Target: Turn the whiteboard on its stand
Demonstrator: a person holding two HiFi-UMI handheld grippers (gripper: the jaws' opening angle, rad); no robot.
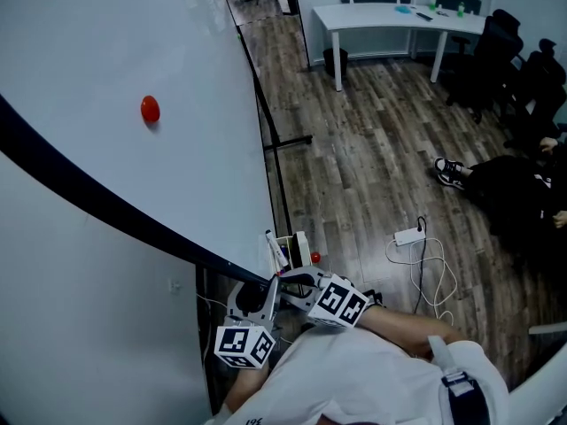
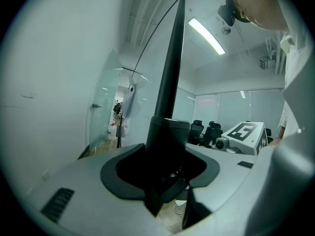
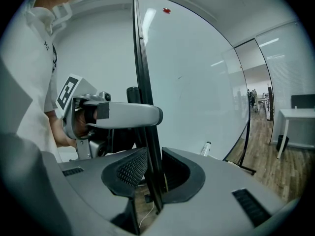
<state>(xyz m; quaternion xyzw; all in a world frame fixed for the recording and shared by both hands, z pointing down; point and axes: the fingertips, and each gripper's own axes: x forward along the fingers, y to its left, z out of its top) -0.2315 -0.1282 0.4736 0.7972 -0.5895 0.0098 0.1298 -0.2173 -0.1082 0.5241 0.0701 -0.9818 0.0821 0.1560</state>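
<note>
With the left gripper (image 2: 165, 167) and right gripper (image 3: 150, 173) both clenched on the whiteboard's (image 1: 106, 175) black frame (image 3: 142, 73), it looks ready to turn, which calls for one steady joint swing about its stand (image 1: 285, 142).

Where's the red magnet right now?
Head view, upper left: the red magnet sits on the whiteboard face, above its dark frame edge.
</note>
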